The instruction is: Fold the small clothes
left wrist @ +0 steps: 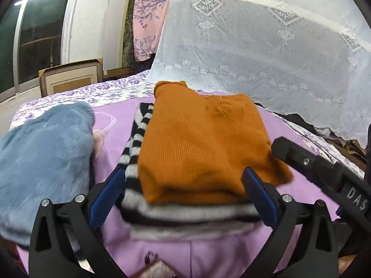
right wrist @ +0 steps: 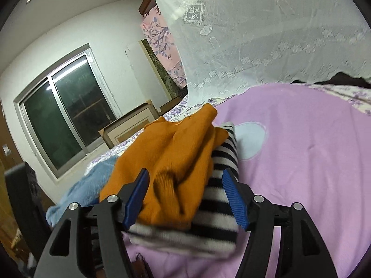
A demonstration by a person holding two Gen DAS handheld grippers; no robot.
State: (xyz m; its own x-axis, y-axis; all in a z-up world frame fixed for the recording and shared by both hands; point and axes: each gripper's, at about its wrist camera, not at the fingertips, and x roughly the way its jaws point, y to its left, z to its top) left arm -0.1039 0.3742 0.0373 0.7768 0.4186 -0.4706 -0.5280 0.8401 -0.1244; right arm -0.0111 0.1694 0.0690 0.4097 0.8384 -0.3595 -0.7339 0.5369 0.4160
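A white lace net hangs over the bed, its hem reaching the floral sheet. A pink flowered curtain hangs beside the white wall. Below the dark sliding window stands a wooden cabinet.

A folded sweater lies on a striped garment. Both rest on the bed. A fleece lies to their left, netting behind.
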